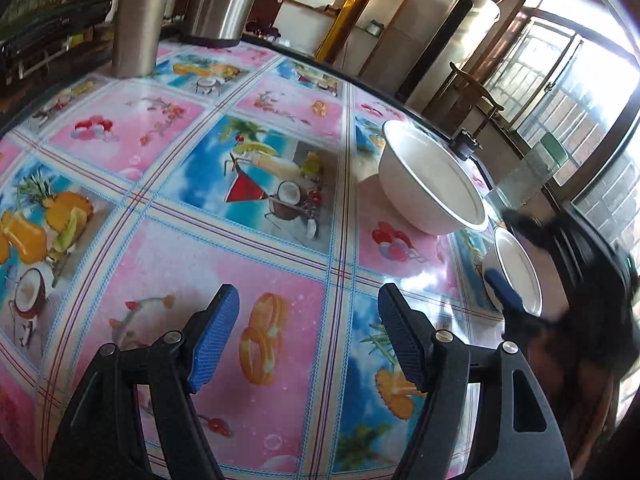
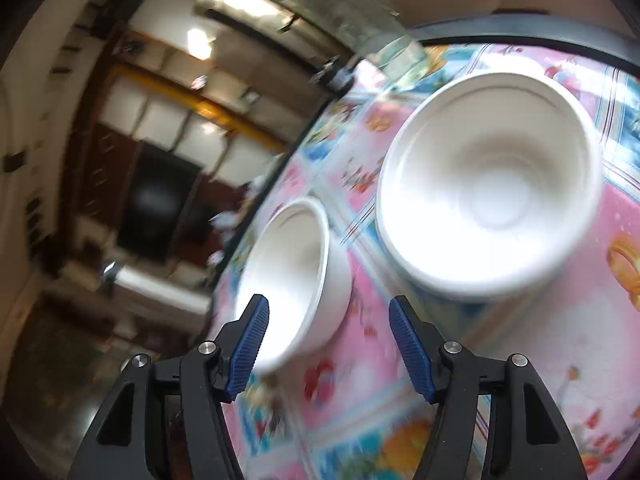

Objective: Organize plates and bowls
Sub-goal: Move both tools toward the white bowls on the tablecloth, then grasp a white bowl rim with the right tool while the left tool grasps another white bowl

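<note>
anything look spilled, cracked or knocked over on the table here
Nothing stands out. The large white bowl and the small white bowl both sit upright and empty on the tablecloth, apart from each other, with no spill or visible damage. The right-wrist view is motion-blurred, so fine cracks can't be ruled out.

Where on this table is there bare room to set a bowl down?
The printed tablecloth is bare ahead of the open left gripper, from the steel cylinders across to the large white bowl. It is crowded at the right edge, where the small white bowl sits beside the right gripper.
</note>
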The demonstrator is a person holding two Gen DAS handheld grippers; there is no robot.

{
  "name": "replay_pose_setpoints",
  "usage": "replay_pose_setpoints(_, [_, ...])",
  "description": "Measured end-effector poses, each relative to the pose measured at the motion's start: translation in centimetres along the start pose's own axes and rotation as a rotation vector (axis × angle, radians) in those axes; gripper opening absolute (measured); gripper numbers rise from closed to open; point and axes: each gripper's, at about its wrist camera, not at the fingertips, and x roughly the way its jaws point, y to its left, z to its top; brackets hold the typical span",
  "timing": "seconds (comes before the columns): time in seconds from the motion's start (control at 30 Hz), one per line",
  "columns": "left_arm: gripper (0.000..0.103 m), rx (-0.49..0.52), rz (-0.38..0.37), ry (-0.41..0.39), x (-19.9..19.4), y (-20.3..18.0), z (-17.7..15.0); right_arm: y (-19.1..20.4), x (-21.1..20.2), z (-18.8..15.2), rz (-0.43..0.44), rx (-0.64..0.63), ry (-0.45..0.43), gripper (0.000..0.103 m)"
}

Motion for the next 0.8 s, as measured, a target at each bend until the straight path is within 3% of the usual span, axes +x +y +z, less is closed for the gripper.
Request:
replay_pose_setpoints(0.13, [0.071,-0.009,-0.015,0.015,0.2,0.0,0.2,0.8,2.7,0.5,-0.088,0.013,0.003,0.061])
replay_pose_setpoints(0.2, [0.071,-0.017,-0.029,0.020,0.1,0.2,0.5,1.0,3.4,0.6,-0.117,-0.008,0.009,0.047])
replay_pose_setpoints(0.27, [0.071,-0.030,-0.044,0.021,0.0,0.5,0.9,0.9,4.0,0.5,-0.132,-0.030,0.024,0.021])
replay_pose_setpoints(0.33, [0.071,-0.038,-0.077,0.020,-0.1,0.9,1.5,0.4,4.2,0.5,-0.127,-0.017,0.040,0.010])
replay_pose_setpoints(0.53, [0.073,-0.090,-0.210,0.063,0.8,2.7,3.5,-0.9,2.6,0.7,-0.080,-0.005,0.094,0.007])
replay_pose_setpoints(0.63, [0.076,-0.110,-0.253,0.126,2.0,2.9,3.8,0.5,0.8,0.9,-0.060,-0.087,0.110,0.007])
replay_pose_setpoints(0.7, [0.076,-0.122,-0.251,0.155,2.7,2.9,3.6,1.5,-0.5,0.4,-0.078,-0.179,0.119,0.007])
replay_pose_setpoints(0.8, [0.076,-0.146,-0.307,0.179,2.8,2.8,3.5,1.6,-2.2,-0.1,-0.098,-0.242,0.127,0.007])
